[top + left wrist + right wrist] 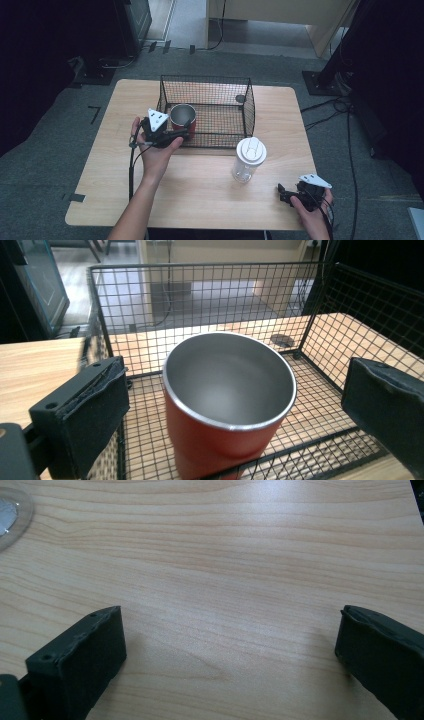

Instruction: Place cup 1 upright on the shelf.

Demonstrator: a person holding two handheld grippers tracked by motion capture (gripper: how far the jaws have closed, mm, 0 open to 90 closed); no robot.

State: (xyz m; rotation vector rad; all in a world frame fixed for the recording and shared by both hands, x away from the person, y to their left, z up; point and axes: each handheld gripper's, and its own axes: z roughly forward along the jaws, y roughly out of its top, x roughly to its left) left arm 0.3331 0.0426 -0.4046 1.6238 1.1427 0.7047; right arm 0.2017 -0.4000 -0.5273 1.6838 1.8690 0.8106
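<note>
While the left gripper (230,405) hovers at the near left corner of the black wire-mesh basket (235,97), we see its jaws spread wide either side of the red steel-lined metal cup (227,405), which stands upright inside the basket, ungripped. Right gripper (232,655): jaws wide apart over the bare wooden table (225,555), near the clear plastic white-lidded bottle (248,160).

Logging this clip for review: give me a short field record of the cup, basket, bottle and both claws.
cup: red outside, steel inside, upright in the basket's near-left corner
basket: black wire mesh, open top, on the table
bottle: clear, white lid, upright on the table outside the basket
left claw: open, jaws either side of the cup, not closed on it
right claw: open, over bare table at the near right
table: light wood
</note>
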